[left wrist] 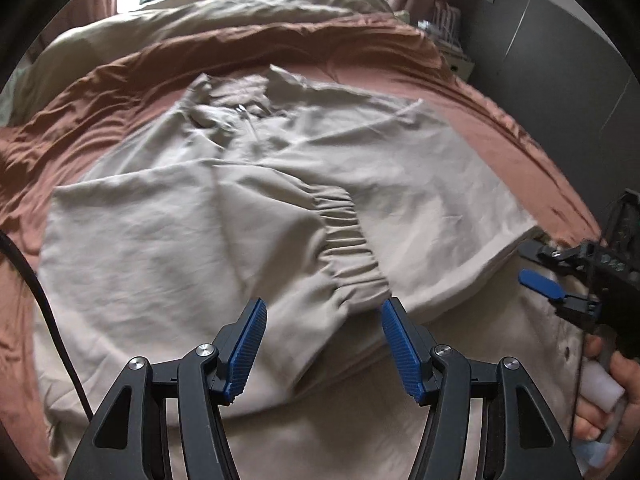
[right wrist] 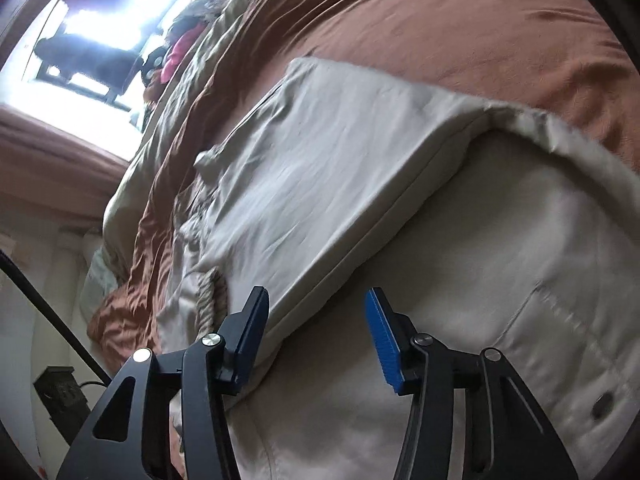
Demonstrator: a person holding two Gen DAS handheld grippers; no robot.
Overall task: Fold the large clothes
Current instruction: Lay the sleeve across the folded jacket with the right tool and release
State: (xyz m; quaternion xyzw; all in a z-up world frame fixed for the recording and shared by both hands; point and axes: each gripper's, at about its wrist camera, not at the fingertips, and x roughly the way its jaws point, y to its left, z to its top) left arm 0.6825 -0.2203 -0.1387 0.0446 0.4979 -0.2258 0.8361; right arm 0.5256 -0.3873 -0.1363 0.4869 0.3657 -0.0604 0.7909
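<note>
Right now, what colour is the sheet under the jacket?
Rusty brown sheet; the left wrist view shows it best.

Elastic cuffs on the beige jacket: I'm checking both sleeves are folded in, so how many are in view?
1: an elastic cuff lies across the middle of the beige jacket. The other may be hidden underneath.

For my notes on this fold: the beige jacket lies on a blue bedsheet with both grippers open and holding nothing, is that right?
Not quite: the bedsheet is rust-brown, not blue, as the left wrist view shows. The rest stands: the beige jacket lies on it, and the left gripper and right gripper are both open and holding nothing.
</note>
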